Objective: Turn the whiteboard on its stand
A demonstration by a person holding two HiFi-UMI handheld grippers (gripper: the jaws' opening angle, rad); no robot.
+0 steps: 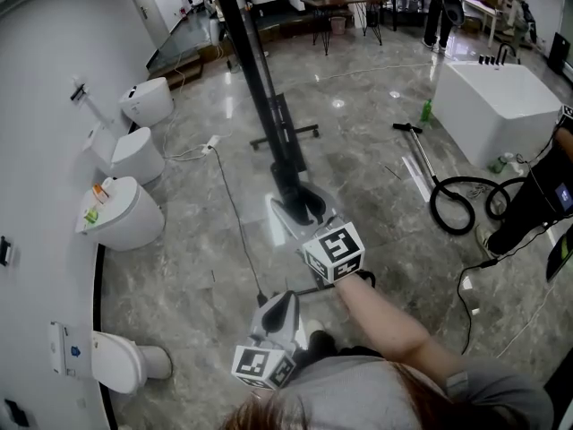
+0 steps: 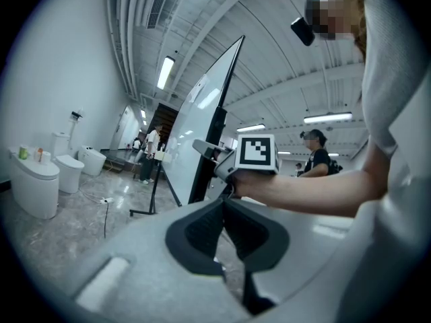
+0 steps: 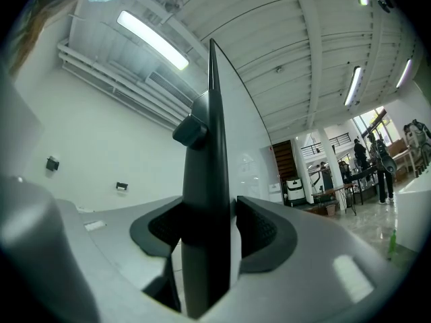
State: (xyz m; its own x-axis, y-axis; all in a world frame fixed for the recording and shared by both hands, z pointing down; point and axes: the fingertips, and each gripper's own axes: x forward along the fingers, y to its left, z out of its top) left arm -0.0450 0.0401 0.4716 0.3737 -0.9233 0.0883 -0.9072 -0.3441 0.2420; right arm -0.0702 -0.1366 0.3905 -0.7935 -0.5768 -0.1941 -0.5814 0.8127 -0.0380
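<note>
A row of toilets (image 1: 121, 213) lines the curved wall on the left. Near the middle of the floor stands the whiteboard (image 1: 260, 88), seen edge-on from above, upright on its wheeled stand (image 1: 285, 137). The left gripper (image 2: 224, 204) hovers just short of the board's near edge, its jaws together with nothing between them. Just beyond it, the right gripper (image 3: 212, 227) is clamped on the whiteboard's black side frame, one pad pressing each face of the frame. A white bathtub (image 1: 501, 106) sits well apart on the right, with a black hose (image 1: 461, 204) coiled on the floor near it.
</note>
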